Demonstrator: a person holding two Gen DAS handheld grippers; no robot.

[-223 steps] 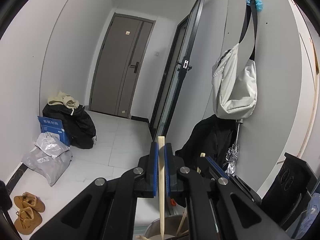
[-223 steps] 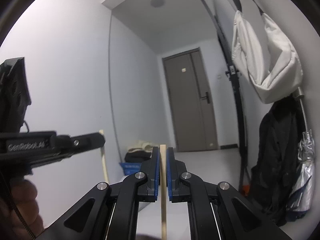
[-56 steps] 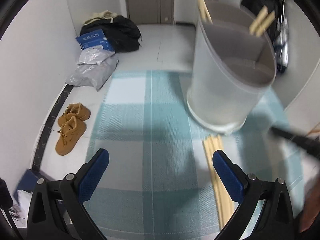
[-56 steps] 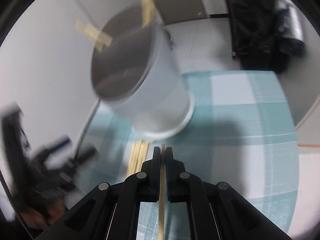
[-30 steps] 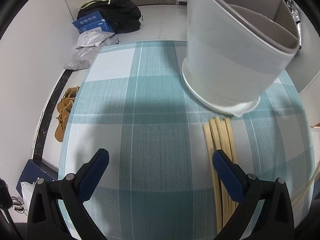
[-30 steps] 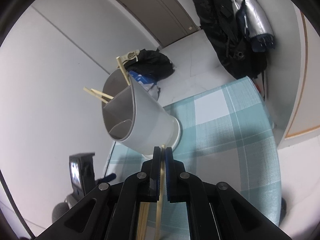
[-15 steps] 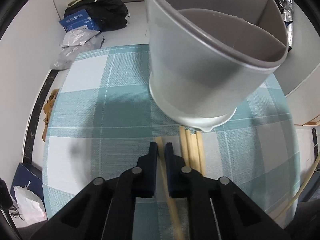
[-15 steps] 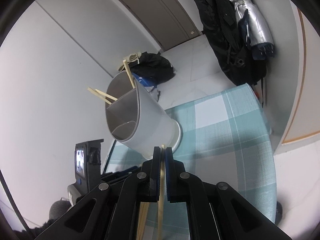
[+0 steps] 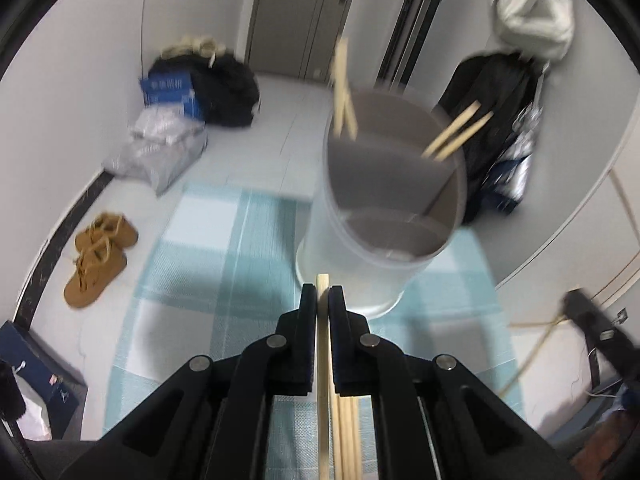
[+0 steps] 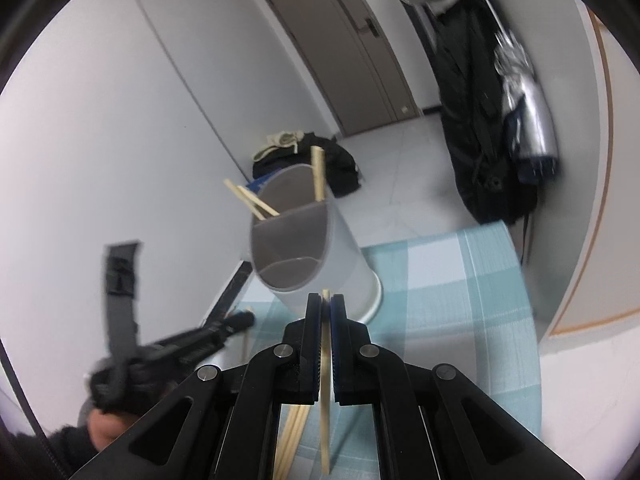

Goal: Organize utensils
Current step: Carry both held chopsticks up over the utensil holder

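Both my jaws clamped, left gripper [image 9: 323, 300] and right gripper [image 10: 326, 312] each on one chopstick [image 9: 322, 344], held lengthwise for dropping into the divided grey utensil holder [image 9: 384, 216] just ahead on the table [image 9: 200, 264], spare chopsticks [image 9: 348, 432] below.

One grey utensil holder [image 9: 384, 240] stands on the counter [image 9: 192, 280], and four chopsticks [image 9: 342, 92] stick out of it in two pairs. Each of the two grippers, left gripper [image 9: 323, 300] and right gripper [image 10: 326, 306], carries one chopstick, and about three more chopsticks [image 9: 349, 432] lie on the checked cloth. On the floor sit two brown shoes [image 9: 96, 260].
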